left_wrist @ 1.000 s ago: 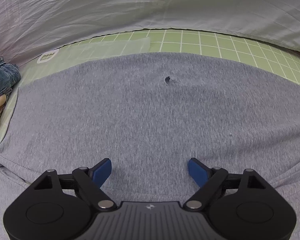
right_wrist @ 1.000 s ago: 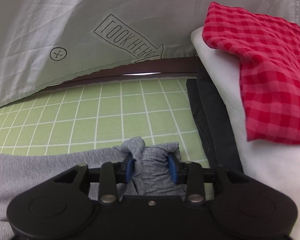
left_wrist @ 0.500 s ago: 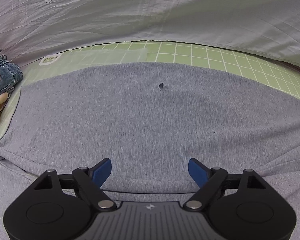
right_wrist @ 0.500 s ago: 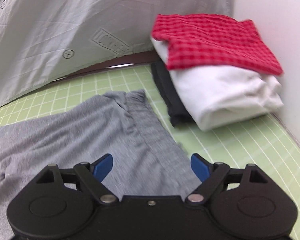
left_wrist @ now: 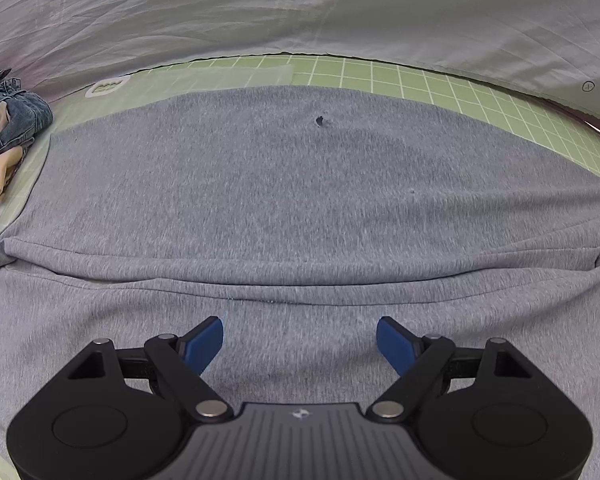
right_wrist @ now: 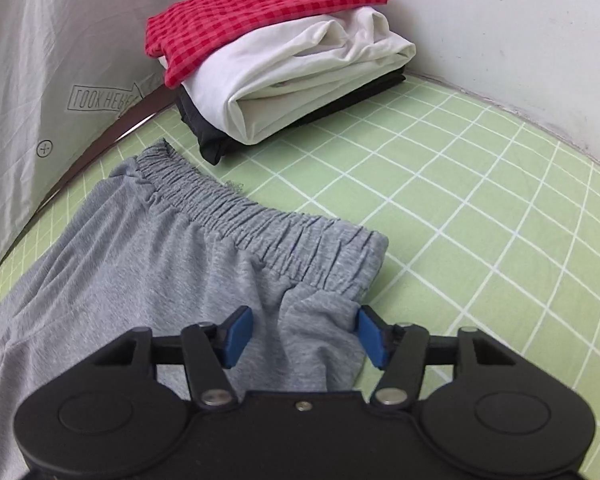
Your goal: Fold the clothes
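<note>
Left wrist view: we see the soft grey jersey trousers point(left_wrist: 300, 200) spread flat on the green gridded cutting mat point(left_wrist: 440, 84), one long lengthwise ridge crossing them. The left gripper point(left_wrist: 300, 336) hovers above the cloth, jaws wide apart, holding nothing. A crumpled denim garment point(left_wrist: 8, 120) is cut off at the edge.

Right wrist view: the right gripper point(right_wrist: 304, 332), jaws spread and empty, straddles a pucker below the gathered elastic waistband point(right_wrist: 252, 216). We judge the fabric light and limp; the firmer waistband corner offers purchase. The trouser hems lie outside both views. A folded stack of red-checked, white and black garments point(right_wrist: 284, 64) stands near.
</note>
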The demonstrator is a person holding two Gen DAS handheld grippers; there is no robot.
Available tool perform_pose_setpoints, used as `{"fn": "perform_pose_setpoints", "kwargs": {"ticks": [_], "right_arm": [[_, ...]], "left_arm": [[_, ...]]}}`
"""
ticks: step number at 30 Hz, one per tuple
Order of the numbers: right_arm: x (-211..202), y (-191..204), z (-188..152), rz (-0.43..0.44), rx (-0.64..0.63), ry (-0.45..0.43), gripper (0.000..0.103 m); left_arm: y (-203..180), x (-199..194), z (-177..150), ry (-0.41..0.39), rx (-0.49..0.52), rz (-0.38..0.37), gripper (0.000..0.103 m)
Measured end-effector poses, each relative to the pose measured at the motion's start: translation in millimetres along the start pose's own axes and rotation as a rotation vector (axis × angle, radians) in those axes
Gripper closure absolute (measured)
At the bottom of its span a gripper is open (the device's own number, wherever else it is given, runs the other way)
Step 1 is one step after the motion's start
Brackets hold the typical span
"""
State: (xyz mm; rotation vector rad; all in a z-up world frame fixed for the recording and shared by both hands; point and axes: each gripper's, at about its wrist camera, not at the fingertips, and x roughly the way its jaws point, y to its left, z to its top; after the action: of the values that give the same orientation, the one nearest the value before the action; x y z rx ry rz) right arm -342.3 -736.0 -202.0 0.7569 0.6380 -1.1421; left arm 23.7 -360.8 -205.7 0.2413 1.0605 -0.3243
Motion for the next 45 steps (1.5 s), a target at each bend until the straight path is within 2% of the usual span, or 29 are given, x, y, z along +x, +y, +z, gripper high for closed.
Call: {"fn": "perform_pose_setpoints", "kwargs": {"ticks": [1,2,3,5,7,9,15,16,17,19,23,29,36,39,42,45], "right_arm": [[-5,-2,0,0.004,0.006,-0.023,0.061],[-10,-4,1,0.009,0.012,-0.046,0.087],[-15,-6,1,0.013,0.018,-0.069,0.103],[-29,-11,3,0.014,0.025,-0.123,0.102],[-56,-20,7,-0.015,0.014,-0.201,0.102],[-76,-31,9,-0.061,0.005,-0.241,0.102],[-47,-58,-9,-0.219,-0.08,-0.069,0.099],[-48,-56,-10,-0.225,-0.083,-0.071,0.089],[-49,-52,-10,-0.229,-0.091,-0.081,0.067],[-53,-41,-9,-0.228,-0.119,-0.127,0.045],[-45,-14,-4,-0.176,-0.199,-0.134,0.044],[-15,31,4,-0.025,-0.316,-0.098,0.044],[39,87,35,0.079,-0.469,-0.07,0.046],[64,107,50,0.088,-0.503,-0.051,0.045],[84,116,66,0.071,-0.488,-0.035,0.053],[100,120,81,0.066,-0.457,-0.043,0.056]], "left_arm": [[1,0,0,-0.001,-0.009,0.0,0.019],[2,0,-1,0.0,-0.018,0.0,0.019],[3,1,-1,0.003,-0.024,0.0,0.019],[3,2,-2,0.011,-0.033,0.001,0.019],[2,1,-4,0.013,-0.032,0.004,0.019],[2,1,-6,0.016,-0.031,0.004,0.019],[5,8,-9,0.046,-0.02,-0.011,0.019],[5,8,-9,0.047,-0.01,-0.011,0.019],[5,7,-9,0.047,-0.004,-0.013,0.019],[4,7,-8,0.049,0.007,-0.016,0.019],[1,11,-8,0.062,0.019,-0.006,0.019],[5,15,-13,0.092,0.009,0.006,0.019],[5,19,-14,0.107,-0.004,0.008,0.016],[6,22,-12,0.115,-0.011,0.011,0.012],[8,24,-11,0.118,-0.017,0.018,0.009],[12,27,-11,0.125,-0.033,0.022,0.004]]}}
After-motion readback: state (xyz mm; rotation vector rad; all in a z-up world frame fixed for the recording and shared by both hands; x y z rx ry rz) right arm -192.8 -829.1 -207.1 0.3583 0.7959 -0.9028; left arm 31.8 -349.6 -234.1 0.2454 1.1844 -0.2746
